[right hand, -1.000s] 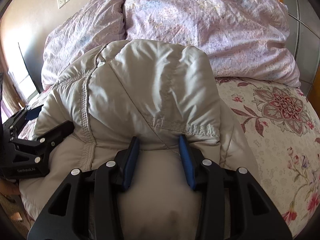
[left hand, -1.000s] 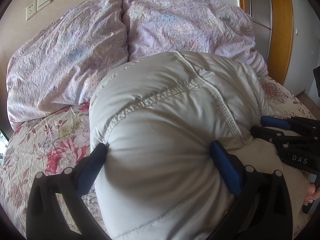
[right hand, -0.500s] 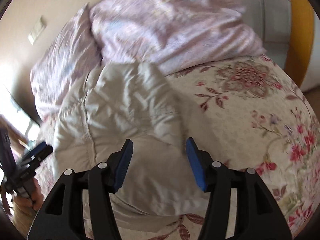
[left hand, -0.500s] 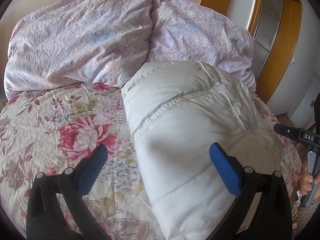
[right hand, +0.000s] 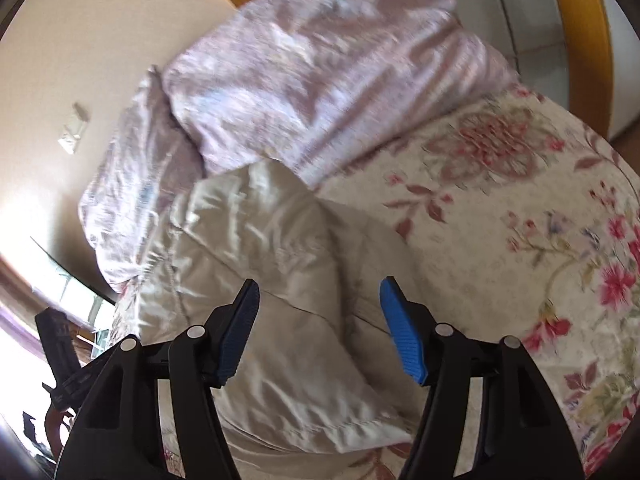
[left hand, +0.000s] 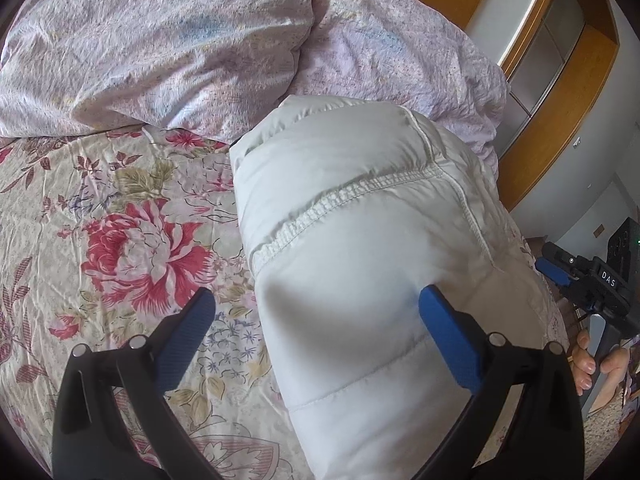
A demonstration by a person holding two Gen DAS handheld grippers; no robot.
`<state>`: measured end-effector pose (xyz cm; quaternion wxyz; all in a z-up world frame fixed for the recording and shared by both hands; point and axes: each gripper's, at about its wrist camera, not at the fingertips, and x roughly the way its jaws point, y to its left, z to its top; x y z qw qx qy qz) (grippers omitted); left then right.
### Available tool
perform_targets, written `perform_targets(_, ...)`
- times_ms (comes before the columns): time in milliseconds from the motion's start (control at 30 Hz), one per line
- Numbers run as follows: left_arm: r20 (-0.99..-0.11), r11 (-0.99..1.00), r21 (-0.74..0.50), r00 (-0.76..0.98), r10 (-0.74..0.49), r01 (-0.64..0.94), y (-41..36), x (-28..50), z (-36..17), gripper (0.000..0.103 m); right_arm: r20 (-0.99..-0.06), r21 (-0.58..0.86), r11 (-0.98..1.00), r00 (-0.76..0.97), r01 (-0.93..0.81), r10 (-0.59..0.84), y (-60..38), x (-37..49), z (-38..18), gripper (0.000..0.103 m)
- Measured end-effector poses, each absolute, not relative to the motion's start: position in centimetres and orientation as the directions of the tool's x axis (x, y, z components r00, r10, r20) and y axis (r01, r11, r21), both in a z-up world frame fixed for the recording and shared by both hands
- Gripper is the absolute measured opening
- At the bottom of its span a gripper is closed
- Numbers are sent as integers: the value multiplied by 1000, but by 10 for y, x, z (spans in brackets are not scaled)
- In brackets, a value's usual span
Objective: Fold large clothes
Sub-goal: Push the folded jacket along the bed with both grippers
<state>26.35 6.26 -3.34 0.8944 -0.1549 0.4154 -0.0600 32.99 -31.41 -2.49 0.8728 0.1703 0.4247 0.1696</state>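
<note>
A puffy pale grey down jacket [left hand: 360,240] lies folded into a thick bundle on the floral bedspread [left hand: 120,240]. My left gripper [left hand: 316,300] is open wide. Its right pad [left hand: 448,340] rests along the jacket's side, while its left pad hangs over the bedspread. In the blurred right wrist view the jacket [right hand: 260,280] lies under my right gripper [right hand: 320,288]. Its jaws are opening, and the pads stand clear of the fabric. The right gripper [left hand: 554,274] also shows at the jacket's right edge, held by a hand [left hand: 588,360].
Two lilac pillows [left hand: 180,40] lie against the headboard just behind the jacket. A wooden wardrobe frame [left hand: 560,100] stands beyond the bed's right side. A wall socket [right hand: 74,136] is on the wall to the left.
The right gripper let go of the jacket fold, opened and drew back. The left gripper came off the jacket's bulge and shifted left. Both views rolled.
</note>
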Motion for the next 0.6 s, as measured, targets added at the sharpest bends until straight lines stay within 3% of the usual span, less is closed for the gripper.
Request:
perform_targets(67,-723,948,-318,651,-232,-15,60,264,-33,101,-782,332,932,510,-145,358,-296,337,-45,55)
perform_targets(100,-722,949,-315,652,-232,-12,59,264,-33,101,-804,316,938,486,-139,343,-293,340,-57,55)
perform_targets(367,-716,948,-317,652,-251,18,55,265,-33,101,-818,373,923,434,-98,377,-300,346,-74,59)
perform_targets(433,-714,940,-341,643,-276,24,60,263,-33,101,-802,419,903,427,-98,418,-308,350,-63,65)
perform_targets(500,-712,926,-375,629,-312,35,67,263,-35,101,-752,527,845,415,-88,512,-327,351,-56,90)
perform_targets(533,-712,917,-396,618,-335,42,70,263,-36,101,-725,576,813,404,-87,558,-334,353,-54,97)
perform_targets(600,-711,903,-427,599,-370,51,75,265,-39,101,-702,636,769,360,-71,614,-348,361,-55,102)
